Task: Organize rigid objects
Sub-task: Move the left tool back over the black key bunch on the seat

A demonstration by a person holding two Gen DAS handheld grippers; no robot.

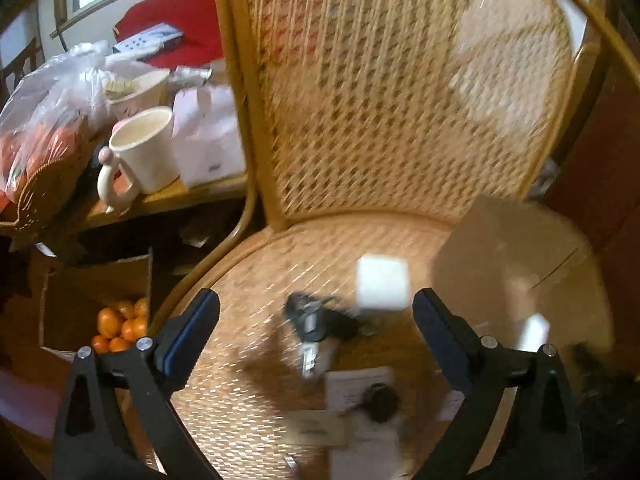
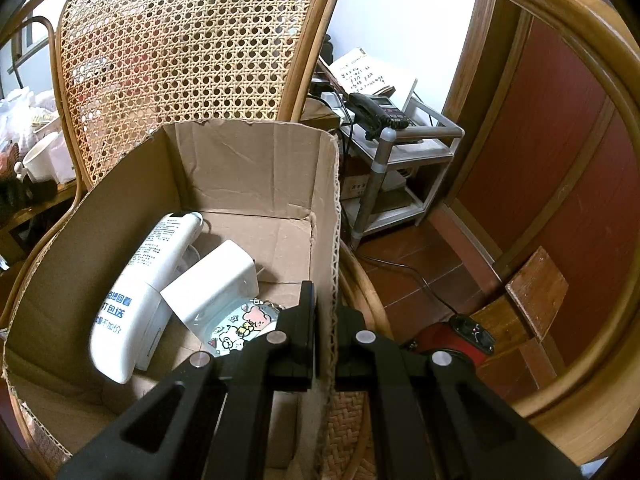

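Note:
My left gripper (image 1: 316,308) is open and empty above the rattan chair seat (image 1: 248,280). Between its fingers lie a black key bunch (image 1: 316,320) and a small white block (image 1: 382,284). Papers and a dark round object (image 1: 380,402) lie nearer to me. The view is blurred. My right gripper (image 2: 326,320) is shut on the right wall of a cardboard box (image 2: 256,168) that stands on the seat. Inside the box lie a white tube (image 2: 140,292), a white charger (image 2: 212,284) and a cartoon-printed disc (image 2: 240,328).
A side table at the left holds a cream mug (image 1: 140,152), plastic bags and a white carton. A box of oranges (image 1: 120,324) sits below it. At the right stand a metal shelf with a telephone (image 2: 376,112), a red appliance (image 2: 448,344) and the chair's armrest (image 2: 580,40).

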